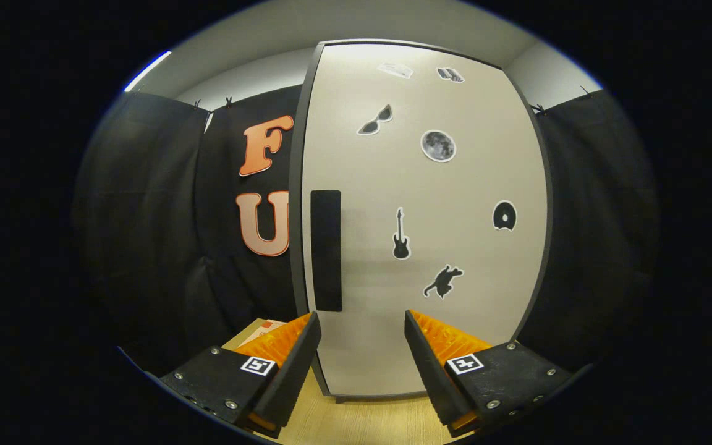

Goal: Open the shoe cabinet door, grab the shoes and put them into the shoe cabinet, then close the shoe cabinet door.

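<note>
One closed shoe cabinet door [421, 216] faces the gripper [361, 346], wide open and empty; misaligned, it could slip off the dark handle [326, 250].

Black cloth wall [146, 216], wooden floor [362, 423]

The gripper [361, 324] has two wedge-shaped fingers [294, 358] with ribbed, sawtooth inner pads. Each finger sits on a flat black block [504, 371] with angled corners, fastened by small silver screws [231, 404]. On top of each block is a square white tag [258, 365] printed with a black blocky pattern.
</note>
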The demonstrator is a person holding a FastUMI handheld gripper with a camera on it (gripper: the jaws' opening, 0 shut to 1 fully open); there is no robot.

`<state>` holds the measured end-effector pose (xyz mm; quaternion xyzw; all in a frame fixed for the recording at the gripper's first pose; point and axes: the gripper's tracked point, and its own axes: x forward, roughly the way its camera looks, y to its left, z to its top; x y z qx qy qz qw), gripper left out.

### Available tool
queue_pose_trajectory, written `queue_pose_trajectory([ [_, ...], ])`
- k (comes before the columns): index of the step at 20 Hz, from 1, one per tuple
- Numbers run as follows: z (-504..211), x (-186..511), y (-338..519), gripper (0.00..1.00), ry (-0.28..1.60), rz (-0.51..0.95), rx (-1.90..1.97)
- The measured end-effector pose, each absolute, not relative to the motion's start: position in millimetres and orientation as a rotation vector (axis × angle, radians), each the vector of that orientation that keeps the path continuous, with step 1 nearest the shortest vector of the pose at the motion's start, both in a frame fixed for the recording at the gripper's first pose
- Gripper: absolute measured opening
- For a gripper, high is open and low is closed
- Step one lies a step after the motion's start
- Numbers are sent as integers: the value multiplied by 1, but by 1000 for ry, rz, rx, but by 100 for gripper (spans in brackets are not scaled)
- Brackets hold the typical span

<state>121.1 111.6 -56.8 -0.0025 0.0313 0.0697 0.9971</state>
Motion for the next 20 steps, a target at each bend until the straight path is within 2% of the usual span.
queue_pose_trajectory([
  [11, -37, -4, 61, 88, 15, 33, 29],
  [20, -16, -51, 40, 91, -3, 6, 37],
])
